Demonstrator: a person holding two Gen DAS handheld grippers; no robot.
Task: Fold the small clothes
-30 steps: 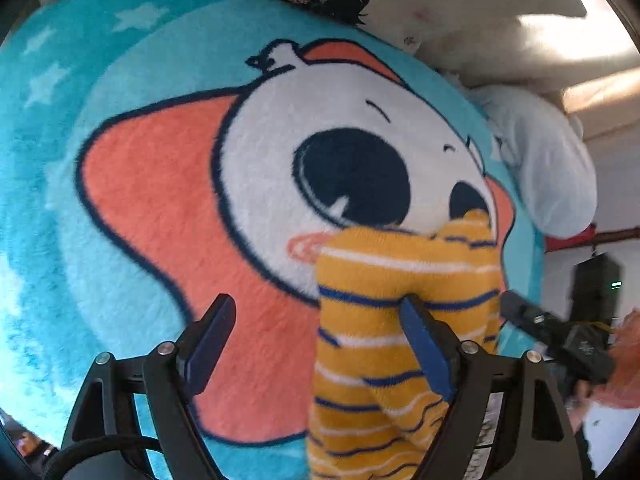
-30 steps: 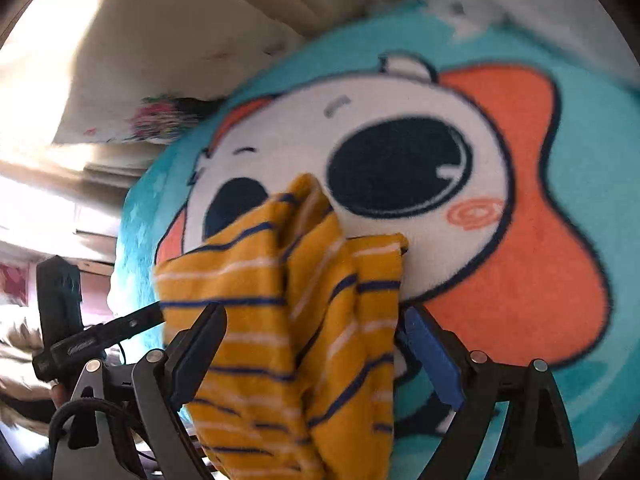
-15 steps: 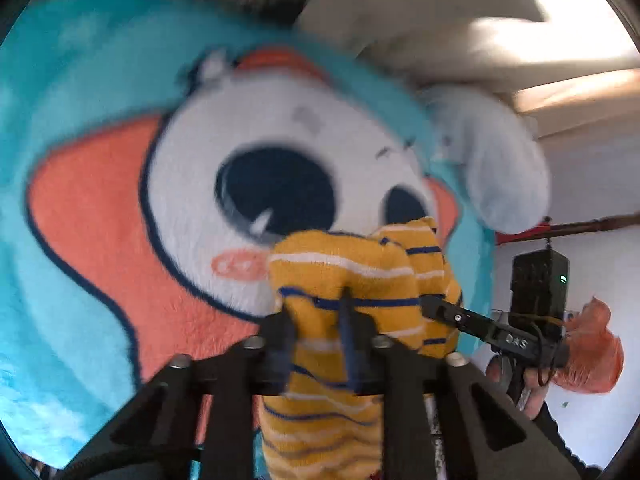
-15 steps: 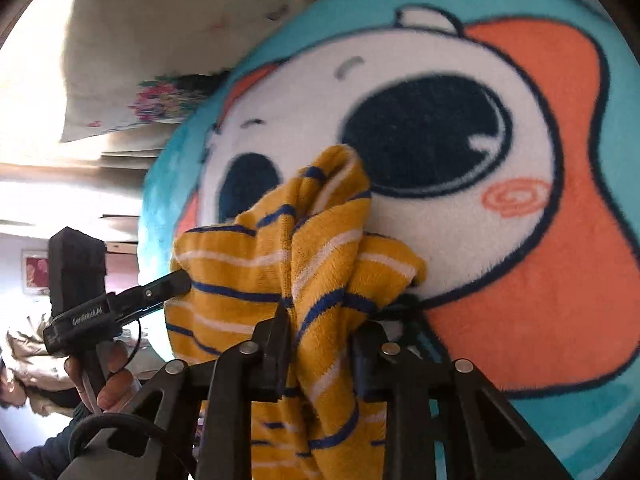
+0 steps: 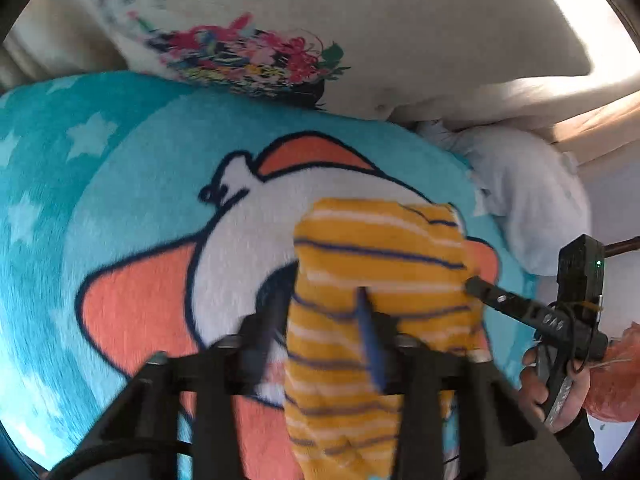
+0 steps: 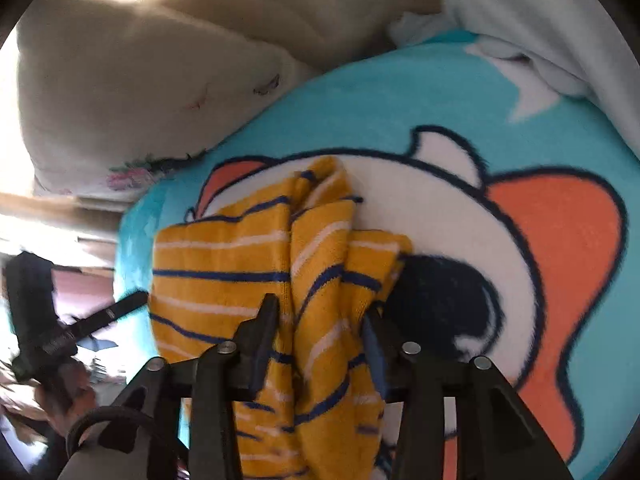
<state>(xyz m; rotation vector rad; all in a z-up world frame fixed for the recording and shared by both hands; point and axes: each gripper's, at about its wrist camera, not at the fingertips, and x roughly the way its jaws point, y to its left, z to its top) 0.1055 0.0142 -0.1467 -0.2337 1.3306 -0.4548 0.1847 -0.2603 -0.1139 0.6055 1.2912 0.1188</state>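
Note:
A small yellow garment with navy and white stripes hangs between my two grippers above a turquoise cartoon blanket. My left gripper has its jaws partly apart with the cloth between them. My right gripper likewise has a bunched fold of the garment between its jaws, also a little apart. The right gripper's tip shows in the left wrist view at the garment's right edge. The left gripper's tip shows in the right wrist view.
A cream pillow with a floral print lies beyond the blanket. A pale blue cloth is bunched at the blanket's right side, also seen in the right wrist view. Beige bedding lies behind.
Both grippers closed on the garment half a second ago, then lifted and carried it forward over the blanket. Their jaws now stand a little wider than half a second ago.

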